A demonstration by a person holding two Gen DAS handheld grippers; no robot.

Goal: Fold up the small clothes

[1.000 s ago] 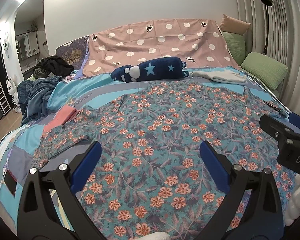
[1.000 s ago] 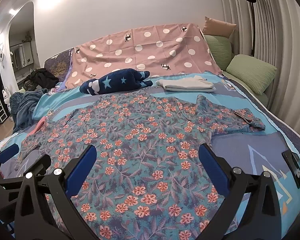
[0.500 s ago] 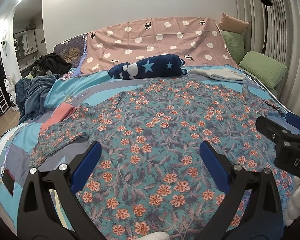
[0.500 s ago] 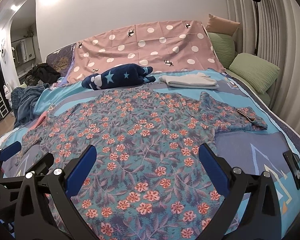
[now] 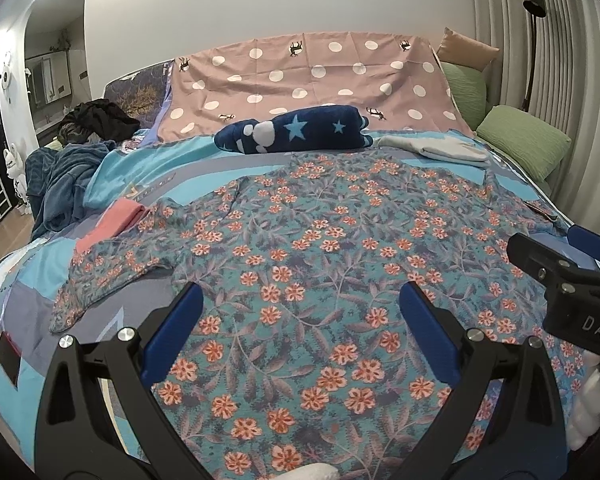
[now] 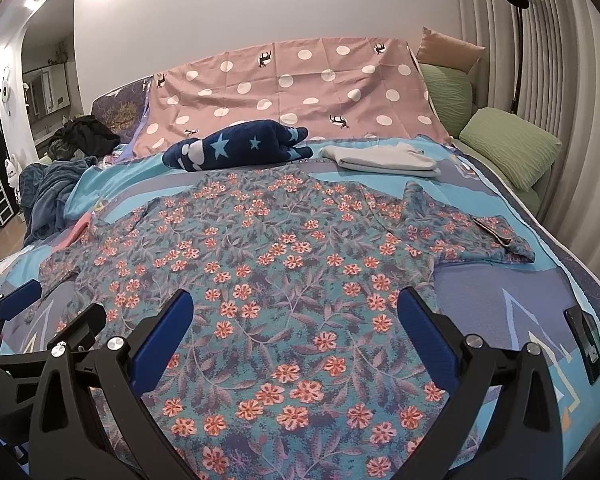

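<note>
1. The left gripper [image 5: 300, 336] hovers over the near half of a floral top [image 5: 340, 240], its blue-padded fingers spread wide and holding nothing.
2. The right gripper [image 6: 296, 332] hovers beside it over the same garment, fingers equally spread and empty. Each gripper shows at the edge of the other's view.
3. The floral top, teal with orange flowers, lies flat and unfolded across the patterned bedspread [image 6: 480, 296]. One sleeve [image 5: 112, 272] reaches toward the bed's left side; the other sleeve [image 6: 472, 236] reaches right, its cuff turned back.
4. Beyond the top, near the head of the bed, rest a navy star-print bundle [image 5: 296, 130] and a folded pale garment [image 6: 380, 158]. A folded pink cloth [image 5: 112, 224] sits just beside the left sleeve.
5. A dark flat device [image 6: 586, 342] lies on the bedspread to the right.
6. Risk, as a judgement: the fabric looks thin and lies flush on the bedspread, so a pinch could catch the bedding underneath as well, or take only one layer and fold crookedly. The turned cuff could get trapped inside a fold.
7. Compared with a second ago, both views have shifted slightly, so more of the bed's left side shows; the fingers are as wide as before, and the garment has not moved.
</note>
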